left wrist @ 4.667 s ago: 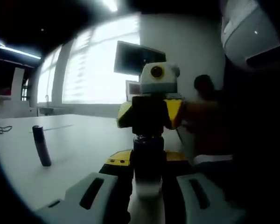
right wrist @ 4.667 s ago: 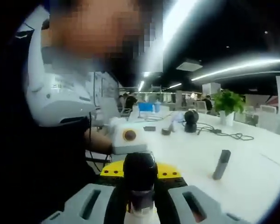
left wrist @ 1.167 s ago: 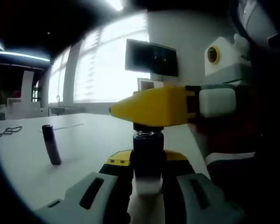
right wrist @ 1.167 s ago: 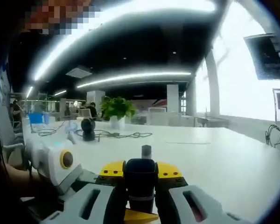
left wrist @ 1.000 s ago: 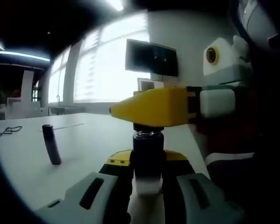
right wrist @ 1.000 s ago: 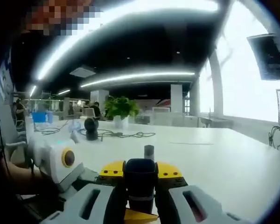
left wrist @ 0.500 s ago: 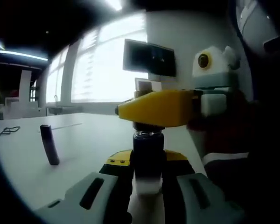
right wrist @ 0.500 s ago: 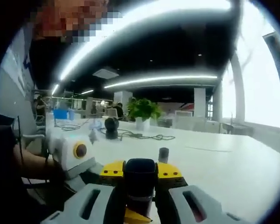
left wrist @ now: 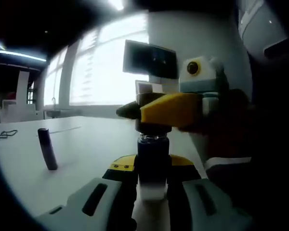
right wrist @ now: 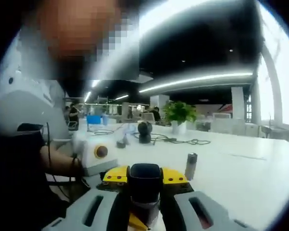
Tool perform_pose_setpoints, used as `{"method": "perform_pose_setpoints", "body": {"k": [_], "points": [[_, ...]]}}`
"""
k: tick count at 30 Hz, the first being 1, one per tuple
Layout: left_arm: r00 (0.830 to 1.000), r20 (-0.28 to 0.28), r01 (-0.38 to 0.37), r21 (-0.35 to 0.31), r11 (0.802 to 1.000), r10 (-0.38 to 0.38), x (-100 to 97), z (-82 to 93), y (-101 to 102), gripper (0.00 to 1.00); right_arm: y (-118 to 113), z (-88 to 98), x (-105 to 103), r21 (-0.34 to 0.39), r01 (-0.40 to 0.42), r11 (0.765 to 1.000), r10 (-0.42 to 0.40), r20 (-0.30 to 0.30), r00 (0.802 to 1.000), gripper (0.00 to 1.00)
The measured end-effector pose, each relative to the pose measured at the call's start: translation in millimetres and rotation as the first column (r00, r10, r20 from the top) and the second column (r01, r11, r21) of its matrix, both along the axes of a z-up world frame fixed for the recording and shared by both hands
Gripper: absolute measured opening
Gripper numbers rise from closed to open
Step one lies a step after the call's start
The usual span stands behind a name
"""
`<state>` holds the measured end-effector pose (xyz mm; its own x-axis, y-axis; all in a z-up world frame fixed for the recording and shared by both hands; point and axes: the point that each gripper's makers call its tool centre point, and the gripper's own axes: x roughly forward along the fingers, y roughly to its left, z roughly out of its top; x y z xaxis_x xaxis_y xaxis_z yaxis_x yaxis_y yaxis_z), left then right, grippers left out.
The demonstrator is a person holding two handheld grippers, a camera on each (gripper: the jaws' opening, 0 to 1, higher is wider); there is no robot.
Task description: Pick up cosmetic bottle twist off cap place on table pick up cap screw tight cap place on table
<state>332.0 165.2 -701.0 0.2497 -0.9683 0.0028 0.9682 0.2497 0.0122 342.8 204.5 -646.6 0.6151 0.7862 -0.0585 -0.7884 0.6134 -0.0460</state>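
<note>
The cosmetic bottle (left wrist: 152,161), dark above and pale below, stands upright between my left gripper (left wrist: 152,179) jaws, which are shut on it over the white table (left wrist: 86,144). My right gripper (left wrist: 159,114), yellow, reaches in from the right and clamps the cap at the bottle's top; the clear threaded neck (left wrist: 152,139) shows just below. In the right gripper view, my right gripper (right wrist: 144,193) is shut on the dark cap (right wrist: 144,178), with the bottle's pale body (right wrist: 143,210) under it.
A dark slim tube (left wrist: 47,148) stands alone on the table to the left, seen also as a tube (right wrist: 190,166) past the cap. A potted plant (right wrist: 179,115), cables and a round dark device (right wrist: 144,131) lie far back. The person's torso (left wrist: 260,144) is close on the right.
My right gripper has swung around the bottle's axis while staying on the cap; its body now points more toward the camera. The bottle and left gripper hold still.
</note>
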Motion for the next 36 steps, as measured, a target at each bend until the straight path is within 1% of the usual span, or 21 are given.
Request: {"method": "perform_pose_setpoints", "body": {"k": [5, 11, 13, 15, 16, 17, 18, 19, 24, 26, 29, 31, 36], "points": [[1.000, -0.005, 0.023, -0.001, 1.000, -0.023, -4.4, 0.4, -1, 0.13, 3, -0.3, -5, -0.009, -0.116, 0.993, 0.116, -0.005, 0.993, 0.16], [0.999, -0.010, 0.042, -0.003, 0.999, -0.042, -7.9, 0.6, -2, 0.13, 6, -0.2, -11, -0.012, -0.250, 0.968, 0.250, -0.006, 0.968, 0.16], [0.999, -0.008, 0.045, -0.003, 0.999, -0.045, -8.5, 0.7, -2, 0.13, 6, -0.3, -11, -0.012, -0.283, 0.959, 0.282, -0.007, 0.959, 0.16], [0.999, -0.010, 0.051, -0.004, 0.999, -0.051, -9.4, 0.7, -2, 0.13, 7, -0.3, -14, -0.019, -0.329, 0.944, 0.329, -0.004, 0.944, 0.16], [0.998, -0.015, 0.056, -0.005, 0.998, -0.056, -10.5, 0.6, -3, 0.13, 7, -0.3, -15, -0.022, -0.341, 0.940, 0.341, -0.004, 0.940, 0.16], [0.998, -0.015, 0.058, -0.005, 0.998, -0.058, -10.8, 0.6, -3, 0.13, 8, -0.3, -16, -0.024, -0.368, 0.930, 0.368, -0.006, 0.930, 0.16], [0.998, -0.015, 0.059, -0.005, 0.998, -0.059, -11.2, 0.7, -3, 0.13, 8, -0.4, -17, -0.024, -0.379, 0.925, 0.379, -0.009, 0.925, 0.16], [0.998, -0.016, 0.060, -0.005, 0.998, -0.060, -11.5, 0.6, -3, 0.13, 9, -0.4, -18, -0.031, -0.404, 0.914, 0.404, -0.002, 0.915, 0.16], [0.998, -0.019, 0.061, -0.005, 0.998, -0.061, -11.8, 0.8, -3, 0.13, 10, -0.8, -19, -0.043, -0.486, 0.873, 0.486, -0.013, 0.874, 0.16], [0.998, -0.021, 0.062, -0.006, 0.998, -0.062, -12.3, 0.9, -3, 0.13, 10, -0.9, -21, -0.045, -0.521, 0.852, 0.521, -0.020, 0.853, 0.16], [0.997, -0.024, 0.067, -0.006, 0.998, -0.067, -13.4, 0.9, -3, 0.13, 11, -1.3, -22, -0.049, -0.557, 0.829, 0.556, -0.030, 0.830, 0.16], [0.997, -0.026, 0.068, -0.007, 0.998, -0.068, -13.4, 1.0, -3, 0.13, 11, -1.5, -23, -0.050, -0.573, 0.818, 0.572, -0.030, 0.820, 0.16], [0.997, -0.028, 0.077, -0.007, 0.997, -0.077, -14.7, 1.3, -4, 0.13, 9, -1.6, -26, -0.022, -0.612, 0.791, 0.610, -0.045, 0.791, 0.16]]}}
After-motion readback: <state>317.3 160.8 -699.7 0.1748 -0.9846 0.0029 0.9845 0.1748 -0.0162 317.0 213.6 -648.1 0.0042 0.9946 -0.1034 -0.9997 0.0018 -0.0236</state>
